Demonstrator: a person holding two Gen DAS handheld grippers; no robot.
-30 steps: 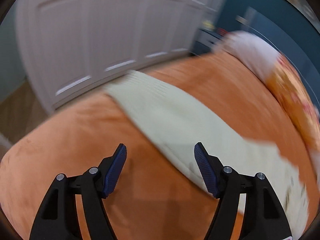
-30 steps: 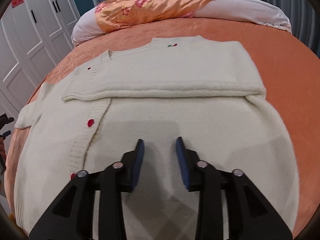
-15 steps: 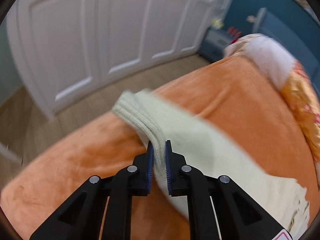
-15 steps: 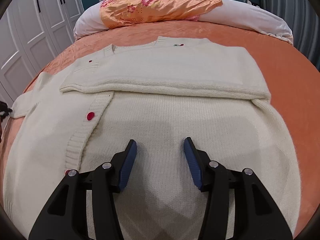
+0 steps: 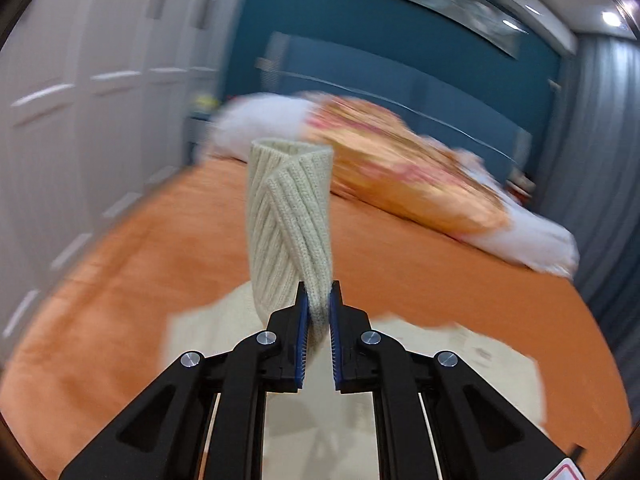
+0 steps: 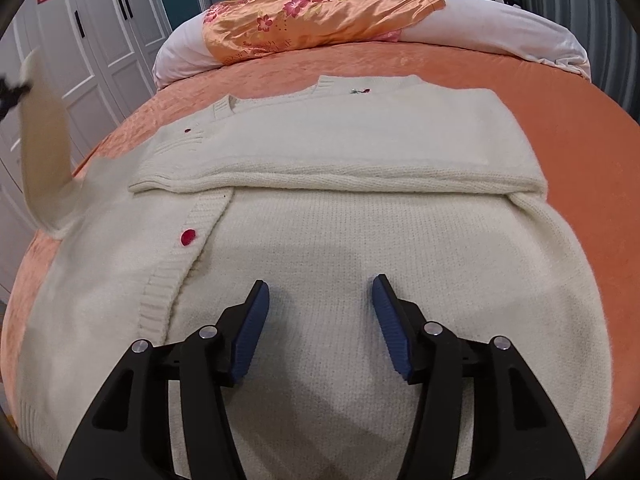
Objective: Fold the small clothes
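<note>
A cream knitted cardigan [image 6: 360, 240] with red buttons lies flat on the orange bed [image 6: 580, 92], its right sleeve folded across the chest. My left gripper [image 5: 319, 300] is shut on the ribbed cuff of the left sleeve [image 5: 290, 216] and holds it up in the air. In the right wrist view the lifted sleeve [image 6: 42, 148] rises at the far left. My right gripper [image 6: 320, 292] is open and empty, low over the cardigan's lower body.
An orange floral pillow [image 6: 316, 12] and a white quilt [image 6: 500, 24] lie at the head of the bed. White wardrobe doors [image 6: 92, 28] stand along the left. A blue headboard [image 5: 400, 80] and grey curtain [image 5: 600, 180] are behind.
My left gripper closed on the sleeve cuff and lifted it up off the bed, swinging towards the headboard. My right gripper opened wider over the cardigan body.
</note>
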